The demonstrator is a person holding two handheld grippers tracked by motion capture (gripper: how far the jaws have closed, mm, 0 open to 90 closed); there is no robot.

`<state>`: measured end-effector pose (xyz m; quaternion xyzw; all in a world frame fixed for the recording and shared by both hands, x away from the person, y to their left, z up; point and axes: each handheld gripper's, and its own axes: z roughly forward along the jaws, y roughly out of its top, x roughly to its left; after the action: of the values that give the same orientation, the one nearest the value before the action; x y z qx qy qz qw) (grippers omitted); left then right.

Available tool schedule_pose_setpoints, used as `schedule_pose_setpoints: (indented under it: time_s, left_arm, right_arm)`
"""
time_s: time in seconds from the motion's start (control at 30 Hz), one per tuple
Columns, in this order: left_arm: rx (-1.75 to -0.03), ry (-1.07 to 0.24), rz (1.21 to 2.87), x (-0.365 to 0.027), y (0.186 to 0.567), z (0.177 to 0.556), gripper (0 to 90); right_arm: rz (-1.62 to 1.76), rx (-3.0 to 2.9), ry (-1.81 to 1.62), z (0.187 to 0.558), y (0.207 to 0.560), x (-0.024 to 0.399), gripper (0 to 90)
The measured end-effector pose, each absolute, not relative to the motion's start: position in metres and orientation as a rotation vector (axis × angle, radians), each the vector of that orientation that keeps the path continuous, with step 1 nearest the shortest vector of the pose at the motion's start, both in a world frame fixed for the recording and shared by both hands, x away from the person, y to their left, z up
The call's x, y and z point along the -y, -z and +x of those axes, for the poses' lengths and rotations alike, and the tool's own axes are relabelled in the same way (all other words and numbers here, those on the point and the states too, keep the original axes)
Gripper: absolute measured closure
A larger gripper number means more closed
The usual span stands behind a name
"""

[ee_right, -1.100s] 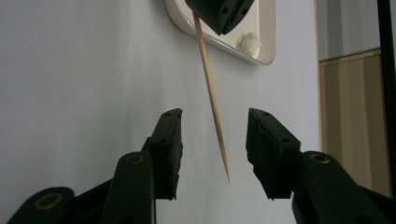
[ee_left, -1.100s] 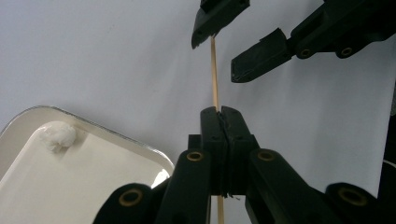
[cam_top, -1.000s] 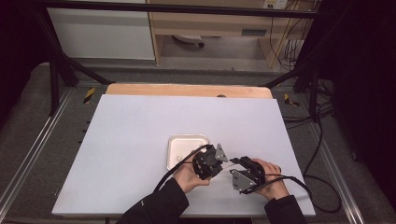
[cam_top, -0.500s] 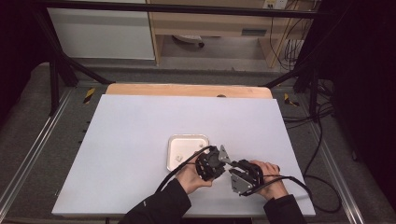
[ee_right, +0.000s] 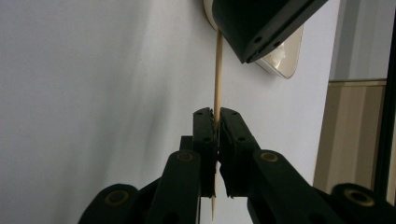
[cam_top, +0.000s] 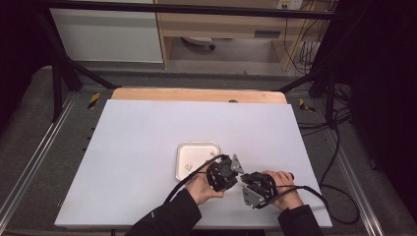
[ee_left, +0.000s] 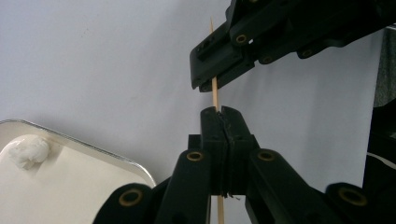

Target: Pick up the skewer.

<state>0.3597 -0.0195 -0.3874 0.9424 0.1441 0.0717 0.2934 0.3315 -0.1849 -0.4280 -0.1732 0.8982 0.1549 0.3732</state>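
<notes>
Biggest risk here: that thin wooden skewer (ee_left: 215, 91) snapping or bowing. Both grippers have it pinched, close together along its length, so if either hand twists or drifts sideways even a little, the short stretch between the two grips takes all the bending (and a stick this skinny won't forgive much). The other thing I'd watch is slip: the jaws meet on a very narrow round stick, so a pull along its length could let it slide out of one grip and drop onto the white table (cam_top: 137, 147).

As for where things sit: the left gripper (ee_left: 223, 111) has its jaws pressed together on the skewer, which runs up out of its tips and straight into the right gripper (ee_left: 210, 84) just above. In the right gripper view its jaws have just been closing, and they're now clamped on the stick too, with the pointed end poking out below them. From the high view both grippers sit nearly touching, just beside the near right corner of the small metal tray (cam_top: 183, 147), which holds a white lump (ee_left: 25, 151). The skewer is off the table, held in the air between the two grips.
</notes>
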Motion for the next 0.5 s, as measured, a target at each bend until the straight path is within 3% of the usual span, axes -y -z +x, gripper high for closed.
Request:
schedule_pose_setpoints:
  time_s: [0.5]
  left_arm:
    - [-0.407, -0.146, 2.509, 0.0151, 0.3873, 0.3639, 87.8]
  right_arm:
    - [-0.452, -2.288, -0.391, 0.3302, 0.4284, 0.1825, 89.0]
